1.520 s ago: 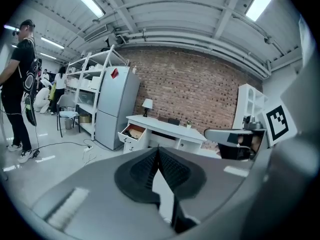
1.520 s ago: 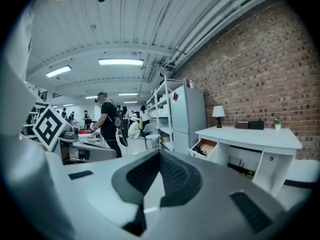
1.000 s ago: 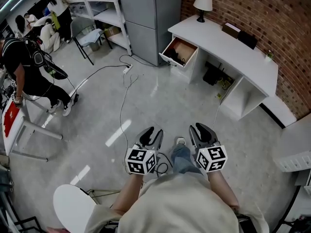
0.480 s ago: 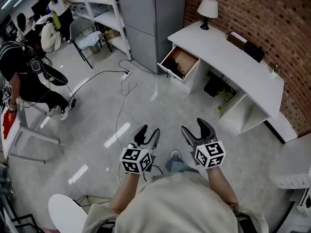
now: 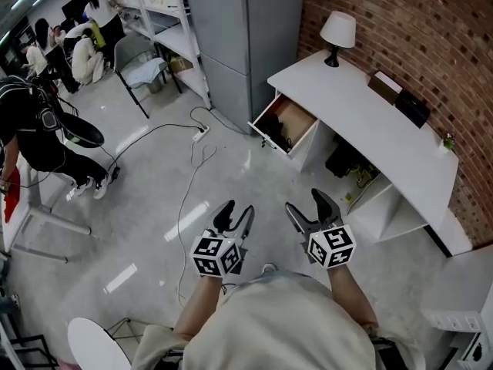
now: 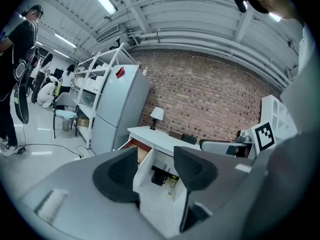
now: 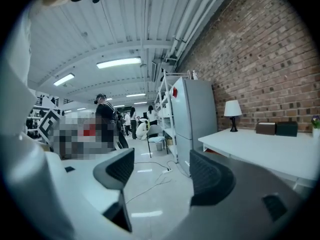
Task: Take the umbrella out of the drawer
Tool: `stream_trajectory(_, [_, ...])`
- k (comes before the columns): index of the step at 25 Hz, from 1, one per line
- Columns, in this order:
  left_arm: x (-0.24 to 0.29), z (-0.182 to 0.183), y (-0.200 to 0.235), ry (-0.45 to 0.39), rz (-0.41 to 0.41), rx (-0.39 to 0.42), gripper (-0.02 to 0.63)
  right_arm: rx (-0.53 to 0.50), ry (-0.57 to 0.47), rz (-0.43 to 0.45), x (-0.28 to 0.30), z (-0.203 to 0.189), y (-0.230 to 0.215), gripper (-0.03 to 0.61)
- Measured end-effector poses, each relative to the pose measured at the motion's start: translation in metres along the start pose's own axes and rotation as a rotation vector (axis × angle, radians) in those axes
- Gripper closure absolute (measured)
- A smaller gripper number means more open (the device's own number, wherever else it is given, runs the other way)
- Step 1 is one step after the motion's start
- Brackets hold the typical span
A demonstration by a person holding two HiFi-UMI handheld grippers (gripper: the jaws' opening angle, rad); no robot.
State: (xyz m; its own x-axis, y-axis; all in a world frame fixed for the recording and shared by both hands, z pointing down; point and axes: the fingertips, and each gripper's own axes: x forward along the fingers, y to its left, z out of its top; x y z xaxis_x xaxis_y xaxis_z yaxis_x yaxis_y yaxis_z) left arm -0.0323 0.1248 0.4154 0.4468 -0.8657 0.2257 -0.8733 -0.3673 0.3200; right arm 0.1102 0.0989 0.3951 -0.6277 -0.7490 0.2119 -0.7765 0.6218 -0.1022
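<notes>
An open wooden drawer sticks out of the left end of the white desk ahead of me. A dark object lies in it, too small to make out. The drawer also shows beyond the jaws in the left gripper view. My left gripper is held out over the floor, well short of the drawer, open and empty. My right gripper hangs beside it, its jaws opening with nothing between them. In their own views the left gripper and right gripper frame only floor and room.
A grey cabinet stands left of the drawer, with white shelving behind it. A lamp and dark boxes sit on the desk. A cable with a power strip trails across the floor. A person stands far left.
I have walked closer to the desk, so the drawer looms nearer. Both grippers' jaws have spread apart from a narrower stance.
</notes>
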Motion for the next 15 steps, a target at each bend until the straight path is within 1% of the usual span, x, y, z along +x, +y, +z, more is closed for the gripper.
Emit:
stream_trajectory(6, [0.037, 0.004, 0.006, -0.002, 0.016, -0.01, 0.402, 0.005, 0.008, 0.0, 0.024, 0.0, -0.033, 0.247])
stream_trajectory(12, [0.058, -0.009, 0.018, 0.033, 0.032, -0.025, 0.401, 0.031, 0.027, -0.01, 0.036, -0.012, -0.05, 0.247])
stream_trajectory(15, [0.074, -0.009, 0.026, 0.045, 0.033, -0.038, 0.401, 0.05, 0.034, -0.024, 0.047, -0.013, -0.065, 0.247])
